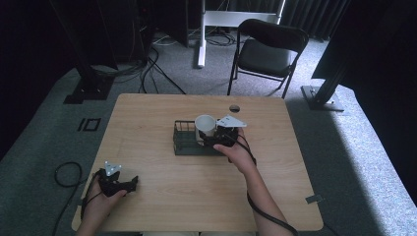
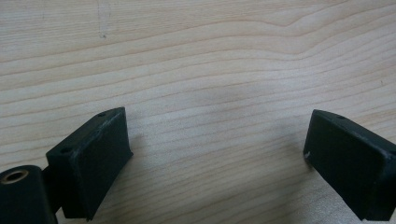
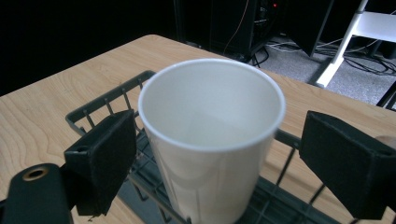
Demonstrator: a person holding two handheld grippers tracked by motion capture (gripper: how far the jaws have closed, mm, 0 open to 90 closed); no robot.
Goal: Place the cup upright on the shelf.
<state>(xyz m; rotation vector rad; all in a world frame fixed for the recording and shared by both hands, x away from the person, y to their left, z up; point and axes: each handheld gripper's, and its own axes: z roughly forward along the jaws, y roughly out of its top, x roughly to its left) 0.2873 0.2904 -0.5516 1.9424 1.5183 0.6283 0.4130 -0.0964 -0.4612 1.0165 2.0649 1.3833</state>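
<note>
- Tongs on my right (image 1: 212, 138) sit at mid-frame in the high view, spread wide with the white cup (image 1: 205, 129) between the two jaws; the grey plate on top points toward the frame's right.
- In the right gripper view the right tongs (image 3: 219, 154) straddle the cup (image 3: 211, 140): one jaw is at the lower left of the frame, the other at the lower right, and I see a gap between each jaw and the cup wall, so nothing is pinched yet.
- The cup stands upright, mouth up, its long axis vertical, inside the dark wire rack (image 3: 116, 100). In the high view the rack (image 1: 183, 138) lies at the bench's centre, and the cup sits in its right-hand end.
- The relation that matters: the cup is dead ahead of the right tongs and centred between the jaws, so I judge that closing them in place would catch it below the rim.
- The left tongs (image 1: 132, 183) rest at the lower left of the high view, well apart from the rack. In the left gripper view they (image 2: 217, 149) are spread over bare bench (image 2: 210, 60) wood, holding nothing.
- My right hand (image 1: 237, 150) is by far the nearer one to the cup.
- One risk I foresee: the paper wall may buckle under a hard squeeze.
</note>
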